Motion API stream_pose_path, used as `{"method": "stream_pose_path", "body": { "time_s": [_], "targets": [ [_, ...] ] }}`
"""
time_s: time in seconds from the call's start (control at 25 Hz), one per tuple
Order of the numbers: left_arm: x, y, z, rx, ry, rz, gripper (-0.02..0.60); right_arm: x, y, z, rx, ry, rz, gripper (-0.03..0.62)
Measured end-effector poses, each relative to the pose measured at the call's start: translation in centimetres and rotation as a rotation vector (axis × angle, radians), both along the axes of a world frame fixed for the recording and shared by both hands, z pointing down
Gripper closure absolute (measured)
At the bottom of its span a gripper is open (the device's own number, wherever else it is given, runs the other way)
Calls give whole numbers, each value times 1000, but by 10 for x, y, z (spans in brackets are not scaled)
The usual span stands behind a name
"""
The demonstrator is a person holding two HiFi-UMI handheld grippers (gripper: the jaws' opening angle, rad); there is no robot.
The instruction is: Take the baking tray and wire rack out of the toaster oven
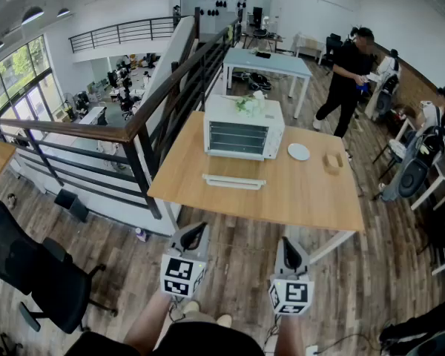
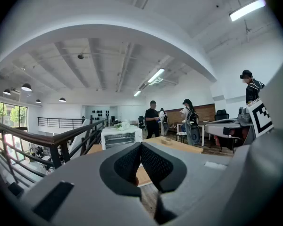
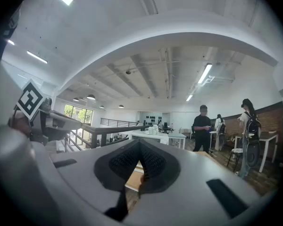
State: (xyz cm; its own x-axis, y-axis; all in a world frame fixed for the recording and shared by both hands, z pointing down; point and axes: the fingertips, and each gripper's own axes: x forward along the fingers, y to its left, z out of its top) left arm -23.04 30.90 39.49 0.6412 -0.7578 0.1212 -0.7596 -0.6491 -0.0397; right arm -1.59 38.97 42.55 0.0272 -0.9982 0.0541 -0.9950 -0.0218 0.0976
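Toaster oven (image 1: 243,128) stands on the wooden table (image 1: 304,199); both grippers are clenched and empty.
Nearest, the left gripper (image 1: 195,233) and right gripper (image 1: 290,248) hang side by side short of the table's near edge, well apart from the oven. Each has its jaws pressed together, with nothing between them, and touches nothing. Further off, the oven sits at the table's far side with its door folded down and shelves showing inside. A white plate (image 1: 298,151) lies just right of it.
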Motion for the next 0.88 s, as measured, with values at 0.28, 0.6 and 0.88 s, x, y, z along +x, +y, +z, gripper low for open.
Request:
{"method": "stream_pose_path", "body": {
  "time_s": [0.28,0.6,0.88],
  "targets": [
    [9,5,7,-6,-2,-3,578,1,7,-20,24,-11,-23,595],
    [13,-1,14,-22,-17,-17,578,9,1,-9,3,-8,-20,595],
    [26,-41,19,-16,-11,-24,578,21,-40,0,-14,-11,-23,595]
  ]
}}
